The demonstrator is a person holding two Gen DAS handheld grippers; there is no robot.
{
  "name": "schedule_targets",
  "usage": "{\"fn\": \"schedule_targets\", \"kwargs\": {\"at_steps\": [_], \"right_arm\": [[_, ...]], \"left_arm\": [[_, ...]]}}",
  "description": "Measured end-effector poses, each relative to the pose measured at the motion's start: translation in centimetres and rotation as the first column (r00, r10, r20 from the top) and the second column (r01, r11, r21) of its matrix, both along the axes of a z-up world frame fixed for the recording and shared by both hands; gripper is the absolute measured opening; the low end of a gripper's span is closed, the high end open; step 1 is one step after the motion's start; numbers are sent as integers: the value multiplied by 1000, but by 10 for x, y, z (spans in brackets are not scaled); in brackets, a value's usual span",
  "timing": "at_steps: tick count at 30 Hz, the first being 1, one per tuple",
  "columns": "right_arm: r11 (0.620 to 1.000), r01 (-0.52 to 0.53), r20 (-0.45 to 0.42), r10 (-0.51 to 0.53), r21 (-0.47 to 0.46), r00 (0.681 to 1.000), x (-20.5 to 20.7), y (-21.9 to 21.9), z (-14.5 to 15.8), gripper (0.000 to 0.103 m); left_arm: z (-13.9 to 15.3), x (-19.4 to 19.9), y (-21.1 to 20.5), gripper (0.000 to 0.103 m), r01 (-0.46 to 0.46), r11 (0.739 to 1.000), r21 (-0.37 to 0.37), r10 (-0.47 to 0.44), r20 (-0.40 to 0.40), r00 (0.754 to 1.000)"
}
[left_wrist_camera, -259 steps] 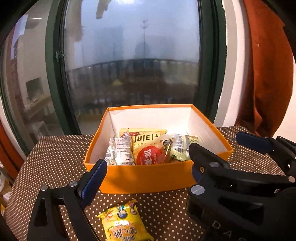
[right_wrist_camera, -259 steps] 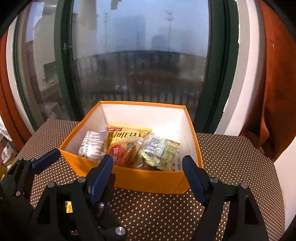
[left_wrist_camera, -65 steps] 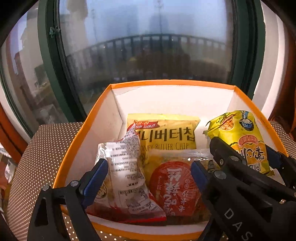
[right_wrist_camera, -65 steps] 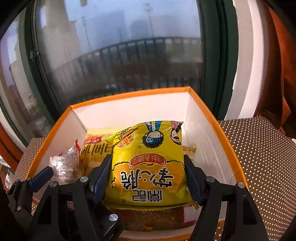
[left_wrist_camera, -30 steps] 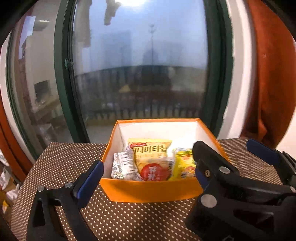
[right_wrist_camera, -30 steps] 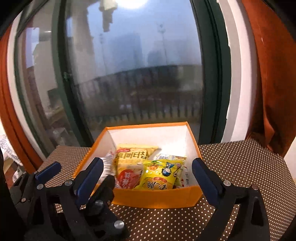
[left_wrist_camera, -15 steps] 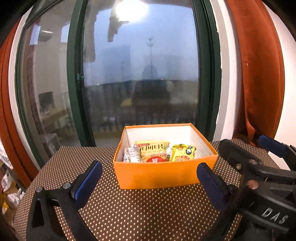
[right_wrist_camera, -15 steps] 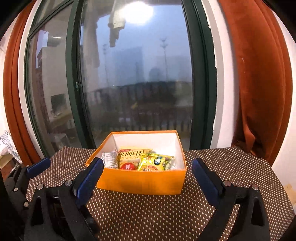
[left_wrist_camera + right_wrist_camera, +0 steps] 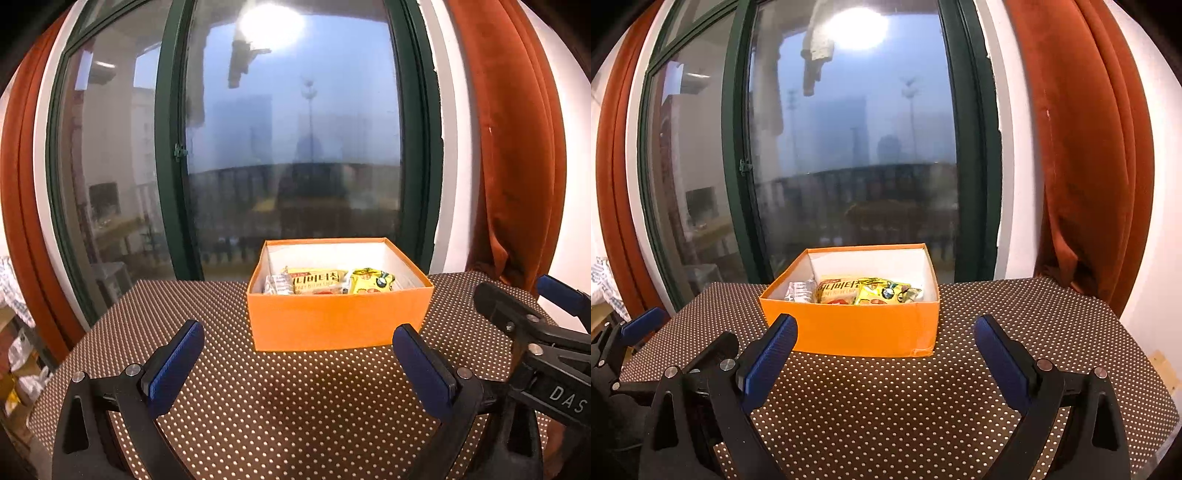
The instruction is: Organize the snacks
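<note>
A: Both grippers have pulled well back since a second ago. The yellow packet the right one carried now lies in the box, and the cloth in front of the box has no packet on it.

B: Left wrist view first. The left gripper (image 9: 297,363) hangs low over the dotted tablecloth (image 9: 295,406), jaws spread wide, nothing between them. The orange box (image 9: 338,317) sits straight ahead, well clear of the fingertips.

A: And inside?

B: The honey butter chip bag (image 9: 317,281) at centre, the yellow packet (image 9: 371,282) to its right, a silvery wrapper (image 9: 279,285) to its left. The right gripper's body pokes in at the right edge.

A: Right wrist view?

B: Right gripper (image 9: 882,347) is level, pointing forward, just as wide open and empty. The box is ahead and slightly left.

A: How would those packets handle?

B: Light, puffy, crinkly film, I'd say, and slippery. Pinch a sealed end seam or squeeze gently across the middle; hard pressure could crush the contents.

A: Task status?

B: Looks finished; no snack shows outside the box.
</note>
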State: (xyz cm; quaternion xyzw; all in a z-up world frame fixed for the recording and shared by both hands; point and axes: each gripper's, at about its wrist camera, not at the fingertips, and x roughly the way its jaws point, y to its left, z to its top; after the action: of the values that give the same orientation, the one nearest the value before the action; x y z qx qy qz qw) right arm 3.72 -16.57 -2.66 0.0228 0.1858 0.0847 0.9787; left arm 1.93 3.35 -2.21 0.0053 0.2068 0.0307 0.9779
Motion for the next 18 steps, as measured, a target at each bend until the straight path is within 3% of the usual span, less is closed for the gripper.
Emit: {"fn": "schedule_targets", "kwargs": {"at_steps": [18], "right_arm": [[1000, 28, 6, -28, 12, 1000, -13, -3, -5, 98]], "left_arm": [[-4, -6, 5, 102, -2, 1000, -12, 2, 16, 1000]]}}
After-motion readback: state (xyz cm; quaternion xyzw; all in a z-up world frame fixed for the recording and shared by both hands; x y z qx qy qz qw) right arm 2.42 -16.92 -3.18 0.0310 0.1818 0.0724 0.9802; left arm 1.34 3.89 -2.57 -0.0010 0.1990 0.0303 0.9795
